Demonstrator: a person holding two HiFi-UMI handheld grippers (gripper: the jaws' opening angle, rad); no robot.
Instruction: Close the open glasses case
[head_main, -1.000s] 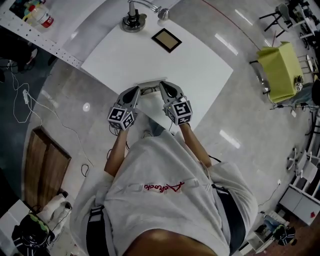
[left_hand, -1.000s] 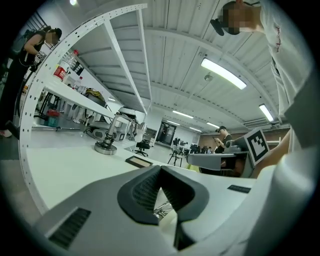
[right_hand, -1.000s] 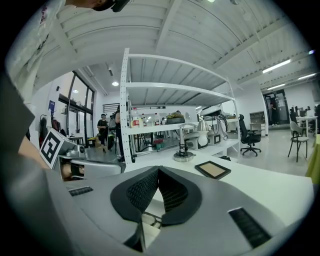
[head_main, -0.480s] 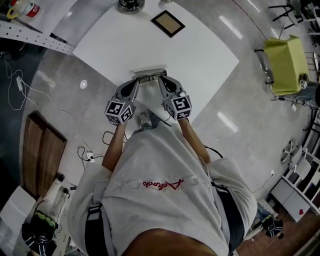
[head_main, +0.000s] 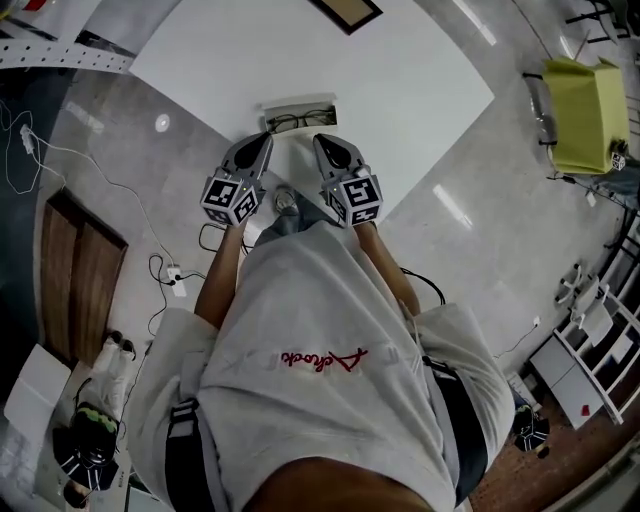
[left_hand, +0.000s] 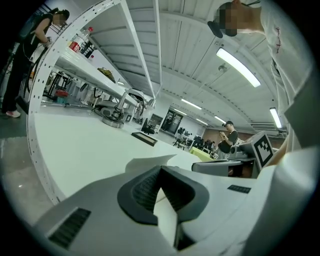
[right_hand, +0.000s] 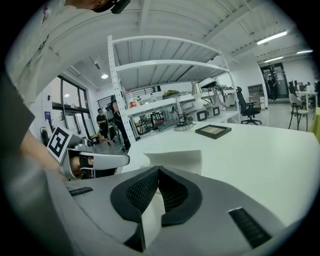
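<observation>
The open glasses case (head_main: 300, 115) lies near the front edge of the white table (head_main: 400, 90), with dark-rimmed glasses inside. Both grippers hover side by side just short of it, pointing at it. My left gripper (head_main: 262, 142) is shut and holds nothing, and so is my right gripper (head_main: 322, 143). Seen from the left gripper (left_hand: 161, 170), the case's white raised lid (left_hand: 150, 161) rises right beyond the tips. The right gripper view shows the same lid (right_hand: 176, 160) straight ahead of the right gripper (right_hand: 158, 171), with the left gripper's marker cube at the left.
A black picture frame (head_main: 345, 12) lies farther back on the table, also seen as a frame (right_hand: 213, 131) in the right gripper view. A lamp base (left_hand: 112, 122) stands at the back. A yellow-green chair (head_main: 585, 100) is off right, cables on the floor left.
Both grippers have come down and drawn back toward the table's front edge. The case with the glasses, partly covered by them before, now shows in full ahead of the tips.
</observation>
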